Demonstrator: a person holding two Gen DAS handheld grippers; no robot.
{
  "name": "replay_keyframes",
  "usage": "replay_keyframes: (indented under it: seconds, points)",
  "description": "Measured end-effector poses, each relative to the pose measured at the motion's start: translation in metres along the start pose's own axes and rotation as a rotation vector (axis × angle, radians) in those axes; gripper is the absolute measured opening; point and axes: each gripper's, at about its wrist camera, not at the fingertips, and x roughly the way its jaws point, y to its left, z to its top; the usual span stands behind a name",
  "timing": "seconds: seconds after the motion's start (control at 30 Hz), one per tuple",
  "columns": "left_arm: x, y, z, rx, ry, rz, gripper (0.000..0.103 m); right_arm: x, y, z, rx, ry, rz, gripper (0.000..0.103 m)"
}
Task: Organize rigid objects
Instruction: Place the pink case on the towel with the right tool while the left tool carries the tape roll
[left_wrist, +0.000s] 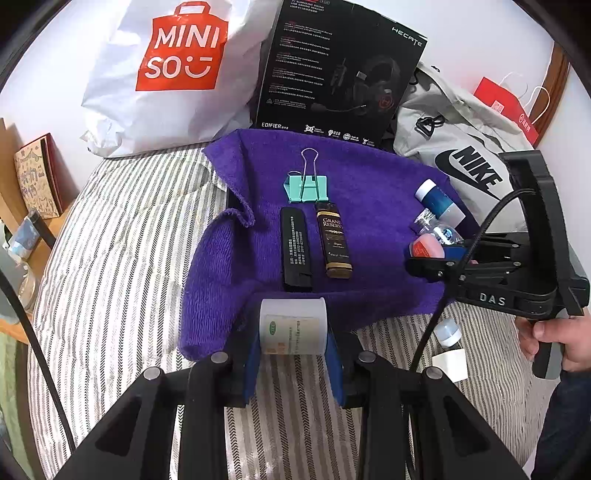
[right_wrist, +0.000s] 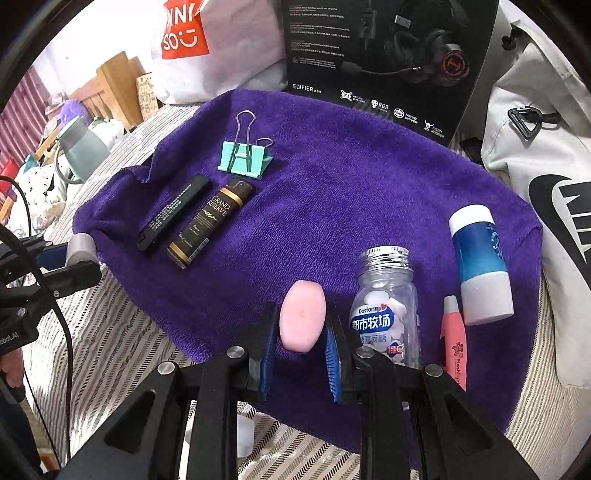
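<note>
A purple towel (left_wrist: 369, 192) (right_wrist: 332, 192) lies on the striped bed. On it sit a mint binder clip (left_wrist: 306, 186) (right_wrist: 244, 158), a black bar (left_wrist: 295, 251) (right_wrist: 171, 212) and a brown Grand Reserve tube (left_wrist: 334, 240) (right_wrist: 210, 225). My left gripper (left_wrist: 293, 343) is shut on a white cylindrical container (left_wrist: 293, 325) at the towel's near edge. My right gripper (right_wrist: 302, 350) (left_wrist: 424, 254) is shut on a pink oval piece (right_wrist: 303, 315) (left_wrist: 426, 246) over the towel's right side. Beside it lie a clear mint bottle (right_wrist: 386, 306), a pink marker (right_wrist: 453, 339) and a blue-white cylinder (right_wrist: 480, 266) (left_wrist: 439, 203).
A white Miniso bag (left_wrist: 166, 74), a black Edifier headset box (left_wrist: 340, 70) and a grey Nike bag (left_wrist: 461, 147) stand behind the towel. A small clear bottle (left_wrist: 448, 332) and white card (left_wrist: 450, 363) lie on the bed at right. A wooden shelf (left_wrist: 22, 206) is at left.
</note>
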Motion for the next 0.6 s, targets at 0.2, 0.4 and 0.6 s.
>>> replay_keyframes:
  seconds: [0.2,0.4,0.6]
  points:
    - [0.001,0.000,0.002,0.001,0.007,0.008,0.029,-0.007,-0.001,-0.003,-0.006,-0.010,-0.027,0.051]
    - [0.002,-0.003,0.005,0.002,0.019,0.031,0.029,-0.027,-0.006,-0.012,0.004,-0.040,-0.013,0.056]
    - [-0.008,-0.011,0.006,0.022,0.000,0.041,0.029,-0.053,-0.014,-0.033,0.028,-0.084,-0.013,0.062]
